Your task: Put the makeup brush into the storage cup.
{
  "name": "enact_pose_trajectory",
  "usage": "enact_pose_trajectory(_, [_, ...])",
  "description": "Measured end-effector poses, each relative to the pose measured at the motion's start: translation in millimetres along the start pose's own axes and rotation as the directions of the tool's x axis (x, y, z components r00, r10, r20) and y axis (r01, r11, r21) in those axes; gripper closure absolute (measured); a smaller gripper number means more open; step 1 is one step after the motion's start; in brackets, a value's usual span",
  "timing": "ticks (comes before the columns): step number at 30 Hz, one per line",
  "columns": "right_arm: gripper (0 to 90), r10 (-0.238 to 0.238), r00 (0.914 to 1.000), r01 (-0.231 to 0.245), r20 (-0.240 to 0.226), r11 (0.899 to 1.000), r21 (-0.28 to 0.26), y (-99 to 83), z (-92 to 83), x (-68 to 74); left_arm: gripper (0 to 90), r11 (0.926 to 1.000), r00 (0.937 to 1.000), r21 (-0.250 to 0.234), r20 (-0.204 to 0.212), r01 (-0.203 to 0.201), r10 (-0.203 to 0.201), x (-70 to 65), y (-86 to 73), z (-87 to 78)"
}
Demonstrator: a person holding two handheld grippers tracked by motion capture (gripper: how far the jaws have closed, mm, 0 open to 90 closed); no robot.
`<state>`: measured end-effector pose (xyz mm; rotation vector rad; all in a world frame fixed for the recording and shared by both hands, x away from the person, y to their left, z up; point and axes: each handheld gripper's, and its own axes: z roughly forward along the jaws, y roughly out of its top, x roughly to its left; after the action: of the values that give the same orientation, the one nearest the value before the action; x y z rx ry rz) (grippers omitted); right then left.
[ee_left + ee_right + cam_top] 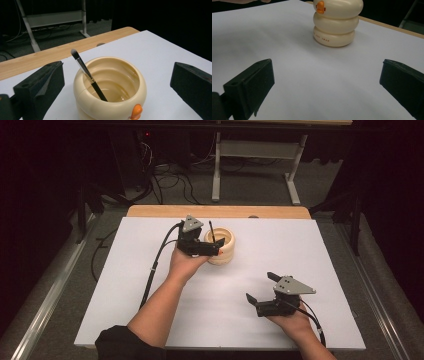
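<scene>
Black jaws of the left hand-held gripper [117, 82] stand wide apart on either side of the cup [110, 87], gripping nothing. Inside it the brush [87, 73] already leans on the rim, so the drop looks done; only pulling away seems left. Right hand-held gripper [263, 292] hovers released over the counter [325, 250], well apart.

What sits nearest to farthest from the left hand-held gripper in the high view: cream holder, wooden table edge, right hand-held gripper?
From the left hand-held gripper:
1. Cream holder, right beside it.
2. Wooden table edge, beyond it.
3. Right hand-held gripper, low on the right.
</scene>
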<state>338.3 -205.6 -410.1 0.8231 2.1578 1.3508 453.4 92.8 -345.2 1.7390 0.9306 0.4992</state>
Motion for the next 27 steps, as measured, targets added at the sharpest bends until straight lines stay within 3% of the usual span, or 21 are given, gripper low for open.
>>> enact_pose_trajectory(18, [0.8, 0.002, 1.0000, -0.002, 0.001, 1.000, 0.010, -1.3, -0.5, 2.5, 0.0, 0.9998, 0.9998, 0.008, 0.004, 0.020, -0.020, 5.9, -16.6, -20.0])
enact_pose_trajectory(27, [0.8, 0.008, 0.9999, -0.008, 0.007, 1.000, 0.005, -2.0, -2.0, -0.2, 0.0, 0.9998, 0.9998, -0.002, 0.004, 0.018, -0.018, 7.2, -29.2, -41.8])
